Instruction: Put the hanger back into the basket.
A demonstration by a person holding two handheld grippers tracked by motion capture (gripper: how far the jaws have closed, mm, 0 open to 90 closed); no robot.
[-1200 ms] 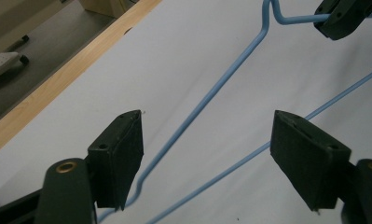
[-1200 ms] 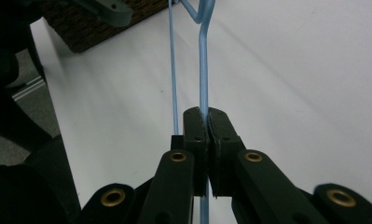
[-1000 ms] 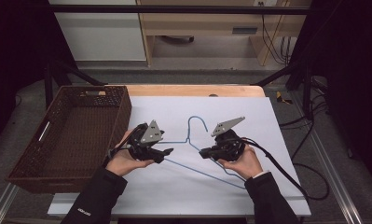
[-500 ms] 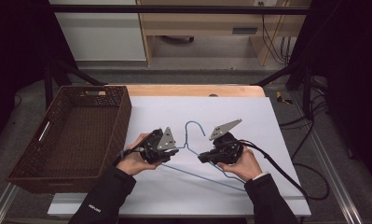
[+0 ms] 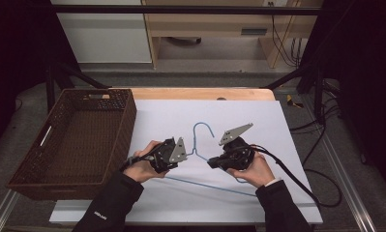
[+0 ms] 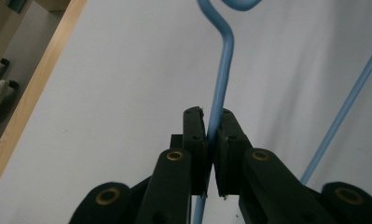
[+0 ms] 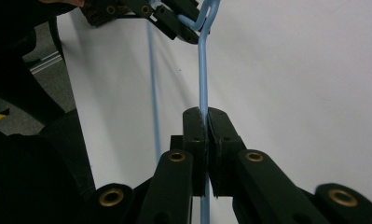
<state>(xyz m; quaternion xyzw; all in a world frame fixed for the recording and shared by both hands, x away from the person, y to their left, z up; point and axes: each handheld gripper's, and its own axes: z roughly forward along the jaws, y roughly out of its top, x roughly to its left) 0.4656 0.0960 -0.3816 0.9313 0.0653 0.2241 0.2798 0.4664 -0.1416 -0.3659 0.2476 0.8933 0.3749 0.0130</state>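
Observation:
A light-blue wire hanger [image 5: 202,126] lies on the white tabletop [image 5: 258,116], hook pointing away from me. My left gripper [image 5: 188,154] has just been closing, and its jaws now pinch the hanger's neck [image 6: 223,70] just below the hook. In the left gripper view the pads [image 6: 195,135] press the wire from both sides at the left gripper [image 6: 214,116]. My right gripper [image 5: 211,162] is shut on the hanger's sloping arm [image 7: 203,70], seen at the right gripper [image 7: 206,114]. The left gripper [image 7: 183,28] also appears farther up that same wire.
An empty brown wicker basket [image 5: 69,140] stands at the table's left. The table's wooden back edge [image 5: 200,93] runs behind the hook. A black cable [image 5: 302,183] trails from the right gripper toward the right edge. The hanger's long bottom bar [image 5: 215,187] crosses in front of both hands.
My left gripper moved right toward the hanger's neck and its jaws closed on the wire. The right gripper stayed where it was, still clamped on the hanger.

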